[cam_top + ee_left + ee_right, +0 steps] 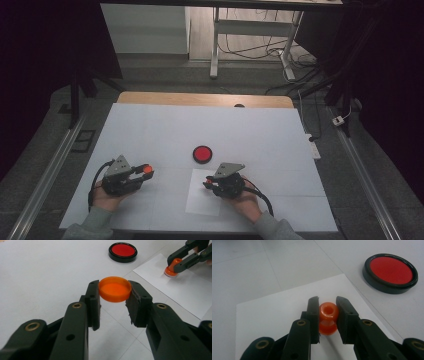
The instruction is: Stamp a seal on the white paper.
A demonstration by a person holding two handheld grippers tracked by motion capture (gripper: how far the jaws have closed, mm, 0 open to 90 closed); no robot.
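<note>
Left gripper [115, 302] jaws clamp an orange cap [115, 289]; right gripper [327, 315] jaws clamp an orange stamp [328, 318] on paper [274, 312].

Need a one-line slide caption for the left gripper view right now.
Left gripper grips an orange cap; beyond, right gripper presses an orange stamp on paper.

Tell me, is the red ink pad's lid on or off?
Off. The ink pad lies with its red surface bare, and the left gripper holds an orange cap apart from it.
</note>
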